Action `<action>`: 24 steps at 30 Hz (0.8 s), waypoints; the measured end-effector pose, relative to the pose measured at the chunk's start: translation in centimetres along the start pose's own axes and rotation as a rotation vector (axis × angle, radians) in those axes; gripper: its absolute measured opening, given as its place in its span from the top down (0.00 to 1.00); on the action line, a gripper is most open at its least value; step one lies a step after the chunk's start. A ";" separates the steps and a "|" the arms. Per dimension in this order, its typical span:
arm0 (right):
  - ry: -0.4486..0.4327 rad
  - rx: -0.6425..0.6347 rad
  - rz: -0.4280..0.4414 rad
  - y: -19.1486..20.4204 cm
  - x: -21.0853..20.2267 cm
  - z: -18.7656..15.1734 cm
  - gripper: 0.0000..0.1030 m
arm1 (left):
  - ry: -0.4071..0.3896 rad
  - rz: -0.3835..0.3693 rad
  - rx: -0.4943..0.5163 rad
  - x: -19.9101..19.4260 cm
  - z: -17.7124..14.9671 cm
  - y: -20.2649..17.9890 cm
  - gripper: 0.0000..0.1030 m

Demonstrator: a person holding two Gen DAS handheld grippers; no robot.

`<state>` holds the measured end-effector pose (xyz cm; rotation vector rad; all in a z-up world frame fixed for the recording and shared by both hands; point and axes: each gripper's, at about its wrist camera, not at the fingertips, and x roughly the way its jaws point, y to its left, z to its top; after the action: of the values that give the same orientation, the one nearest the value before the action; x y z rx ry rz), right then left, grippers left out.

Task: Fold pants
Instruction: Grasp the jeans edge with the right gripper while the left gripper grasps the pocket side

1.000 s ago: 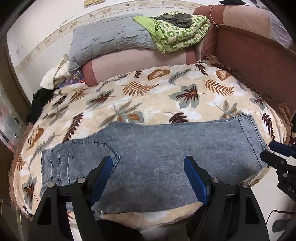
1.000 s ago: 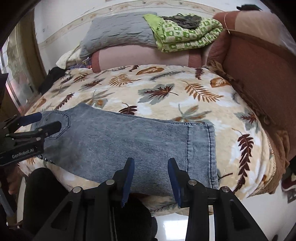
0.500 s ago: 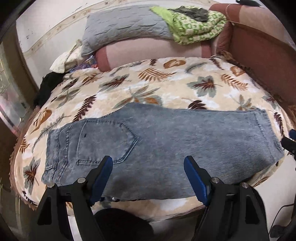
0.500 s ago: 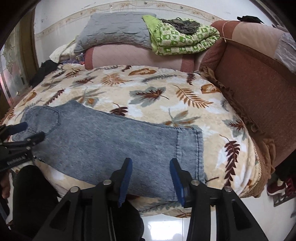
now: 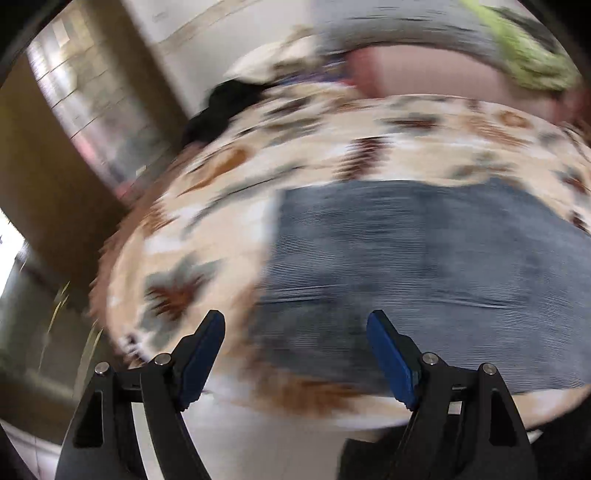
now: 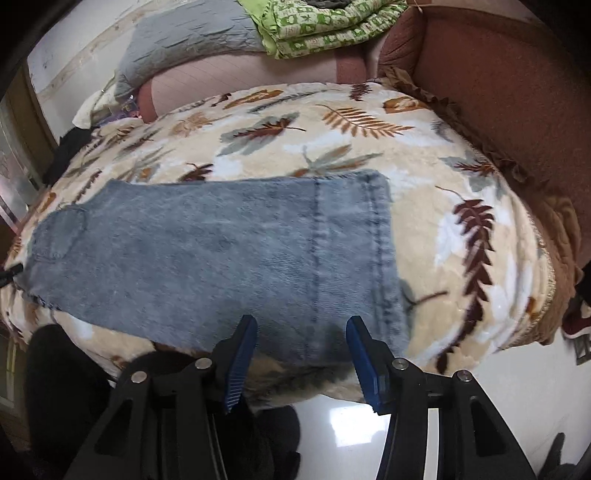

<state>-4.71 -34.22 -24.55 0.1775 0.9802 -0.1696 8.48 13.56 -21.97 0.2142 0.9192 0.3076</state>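
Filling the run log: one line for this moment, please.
blue denim pants: flat on leaf-print blanket | left gripper: open, view blurred | right gripper: open, at hem

Pants (image 6: 207, 251) flat across the blanket's (image 6: 461, 206) near edge, pillows (image 6: 192, 40) behind.

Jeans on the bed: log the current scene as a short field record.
garment: jeans, lying flat across the leaf-print blanket, hem end to the right
left gripper: open, empty, near the waist end; view motion-blurred
right gripper: open, empty, at the near edge by the hem
background: grey pillow, green quilt
fold: not started
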 end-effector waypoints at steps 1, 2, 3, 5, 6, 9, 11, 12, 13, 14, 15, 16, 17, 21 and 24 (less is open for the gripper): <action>-0.004 -0.007 0.005 0.5 0.1 0.3 0.47 | 0.008 0.016 -0.025 0.5 0.0 1.3 0.23; -0.003 -0.016 0.006 1.1 0.4 0.5 0.47 | 0.018 0.025 -0.057 1.0 -0.2 2.9 0.23; 0.006 -0.029 0.006 1.8 0.9 0.8 0.47 | 0.029 0.029 -0.084 1.3 -0.5 4.2 0.23; 0.023 -0.035 0.014 2.7 1.7 1.2 0.48 | 0.048 0.031 -0.116 1.9 -1.2 6.0 0.23; 0.037 -0.033 0.031 3.3 2.3 1.3 0.48 | 0.053 0.030 -0.124 2.2 -1.4 6.5 0.23; 0.059 -0.031 0.066 4.5 3.2 1.6 0.48 | 0.057 -0.001 -0.137 2.4 -1.5 7.0 0.23; 0.065 -0.045 0.054 4.9 3.6 1.7 0.48 | 0.048 -0.041 -0.147 2.1 -1.0 6.6 0.23; 0.070 -0.050 0.040 5.0 4.0 1.8 0.48 | 0.041 -0.051 -0.148 2.0 -0.6 6.2 0.23; 0.076 -0.046 0.033 5.0 4.3 1.8 0.48 | 0.030 -0.062 -0.147 1.9 0.1 5.7 0.23; 0.080 -0.037 0.029 4.7 4.6 1.9 0.48 | 0.016 -0.073 -0.144 1.8 0.6 5.4 0.23; 0.083 -0.029 0.027 4.6 4.7 1.9 0.48 | -0.004 -0.090 -0.135 1.9 1.3 4.7 0.23; 0.089 -0.015 0.026 4.2 5.0 2.0 0.48 | -0.008 -0.098 -0.124 2.0 1.7 4.2 0.23; 0.093 -0.004 0.028 3.9 5.2 2.1 0.48 | 0.005 -0.101 -0.107 2.6 2.1 3.5 0.23; 0.104 0.001 0.031 3.4 5.7 2.1 0.48 | 0.115 -0.099 -0.033 6.3 1.3 1.0 0.22; 0.106 -0.024 0.018 3.6 5.8 2.0 0.48 | 0.073 -0.065 0.000 6.3 -0.5 0.9 0.22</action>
<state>0.88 -31.51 -28.03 0.1744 1.0850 -0.1327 11.46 16.61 -26.68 0.1739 0.9959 0.2565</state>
